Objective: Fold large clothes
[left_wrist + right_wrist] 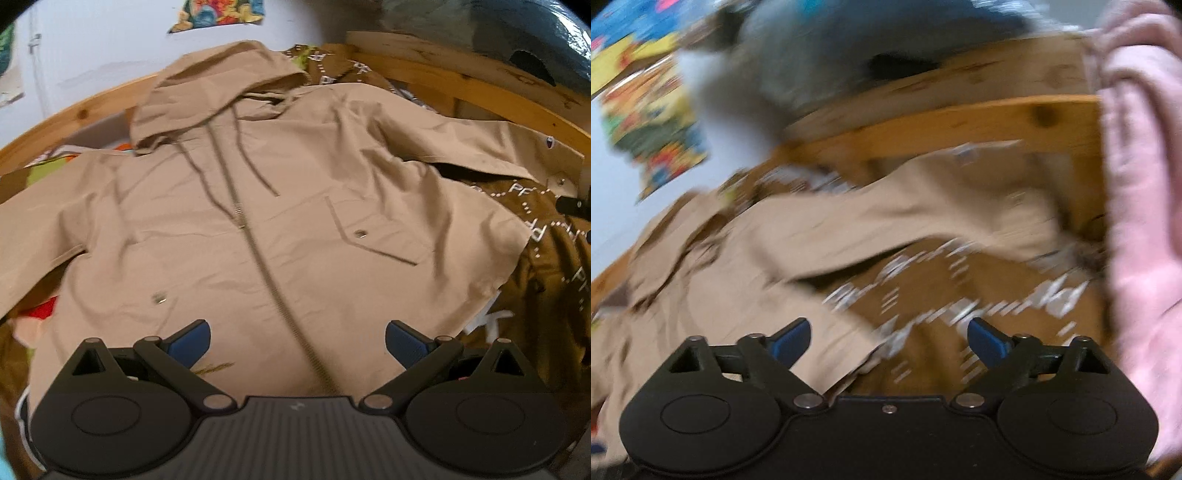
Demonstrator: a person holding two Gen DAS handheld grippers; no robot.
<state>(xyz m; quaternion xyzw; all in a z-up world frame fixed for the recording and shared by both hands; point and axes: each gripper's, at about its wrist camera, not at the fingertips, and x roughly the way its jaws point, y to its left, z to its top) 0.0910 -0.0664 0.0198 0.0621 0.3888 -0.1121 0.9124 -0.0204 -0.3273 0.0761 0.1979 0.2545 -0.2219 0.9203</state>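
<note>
Left wrist view: tan hooded jacket (280, 206), spread flat, zipped, front up on brown patterned blanket (546, 280); sleeves out, no fold made. Left gripper (297, 341) spread wide, empty (above hem).

Right wrist view, blurred: right gripper (889, 341) gaping, empty, beside jacket's sleeve (923, 218). Folding all remains.

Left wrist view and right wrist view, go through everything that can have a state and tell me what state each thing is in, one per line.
Tan jacket: spread flat, front up, not yet folded.
Zipper: closed.
Hood: lying flat above the collar.
Chest pocket flap: snapped shut.
Sleeve: stretched outward, unfolded.
Left claw: open, holding nothing.
Right claw: open, holding nothing.
Brown patterned blanket: spread under the jacket, rumpled.
</note>
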